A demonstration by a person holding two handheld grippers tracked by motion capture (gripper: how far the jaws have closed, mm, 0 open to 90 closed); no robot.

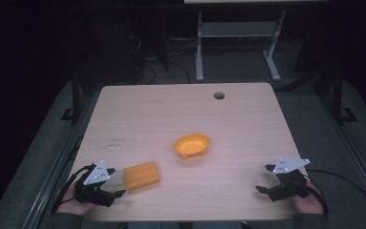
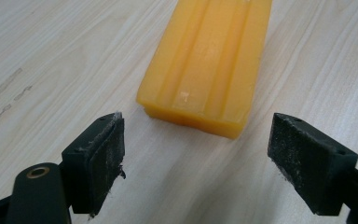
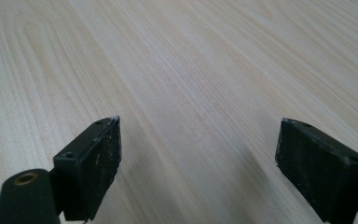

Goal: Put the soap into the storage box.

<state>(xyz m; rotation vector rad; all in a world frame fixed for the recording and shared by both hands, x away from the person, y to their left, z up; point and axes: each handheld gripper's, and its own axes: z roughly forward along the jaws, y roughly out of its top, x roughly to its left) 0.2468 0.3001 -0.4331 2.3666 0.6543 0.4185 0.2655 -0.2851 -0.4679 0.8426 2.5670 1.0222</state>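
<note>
The left gripper (image 1: pixel 116 182) sits low over the wooden surface (image 1: pixel 181 114) with its fingers (image 2: pixel 98 158) spread wide apart, gripping nothing, and the orange ribbed block (image 2: pixel 205 65) lies flat just ahead of the fingertips, its near end roughly centred in the gap but not yet between the pads. The block looks nearly as wide as the opening, so the likeliest trouble, as I judge it, is a pad catching the block's near corner on the way in and shoving it forward across the smooth wood instead of straddling it. The block also lies slightly skewed to the line of the fingers, which could make one pad touch first and spin it. Its grooved, glossy top suggests a slippery plastic, so a shallow pinch at the very end could let it pivot or drop. Beyond the block, well ahead of the left fingers, an orange bowl (image 1: pixel 192 145) rests on the surface; a pushed block could slide toward it. The right gripper (image 1: pixel 265 179) hovers with its fingers (image 3: pixel 91 165) likewise wide apart over bare wood, holding nothing, far from both orange things.
</note>
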